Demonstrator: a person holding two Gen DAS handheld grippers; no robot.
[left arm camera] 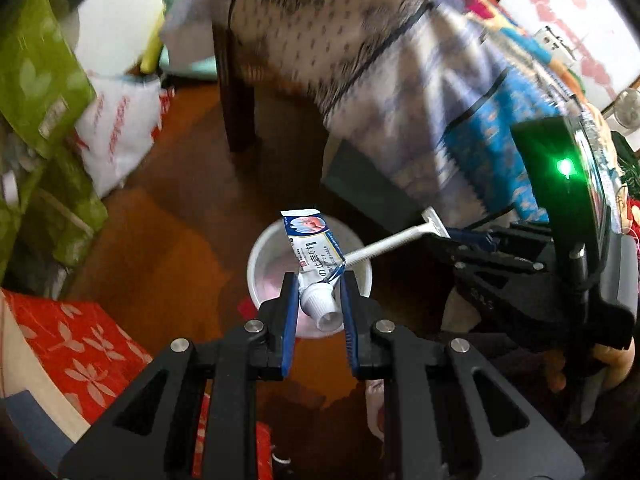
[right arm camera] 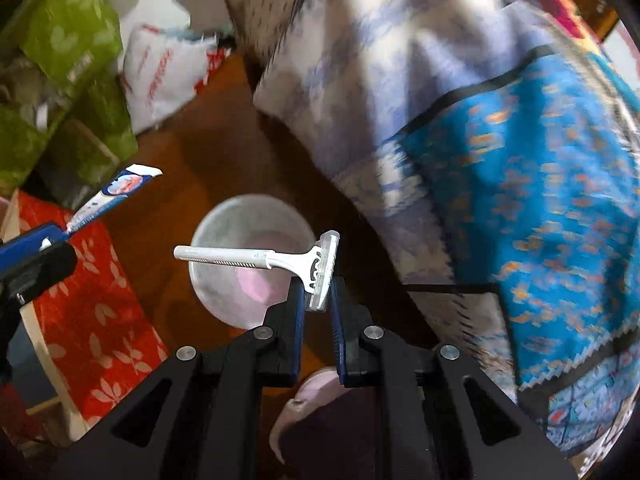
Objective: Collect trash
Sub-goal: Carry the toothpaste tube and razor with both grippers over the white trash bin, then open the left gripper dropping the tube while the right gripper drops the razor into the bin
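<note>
While both of my hands hang over the white bin (left arm camera: 264, 252), everything I say about place I take from that round opening on the brown wooden floor (left arm camera: 180, 208). Judging from the task, the bin is where the trash goes, and it lies below and ahead of both sets of fingers, so the coming move turns on which piece sits squarely above its mouth.

Over the bin and draped down beside it hangs the patterned blue and white cloth (right arm camera: 500, 152), on the far side from me; green packages (left arm camera: 36, 76) are stacked well off to the bin's other side.

My left gripper (left arm camera: 319, 300) is closed narrowly on the toothpaste tube (left arm camera: 310, 240), pinching it just above the white cap. The tube's long axis runs away from my fingers, its crimped tail pointing up and across the bin's mouth. From this hand's view the cap sits above the bin's near rim.

My right gripper (right arm camera: 316, 298) is clamped tight on the disposable razor (right arm camera: 260, 260), gripping the head; its long handle sticks out sideways, lying level across the bin's opening.

I judge the razor the better centred of the two; the tube hand, seen from the right wrist, looks offset to the bin's side.
</note>
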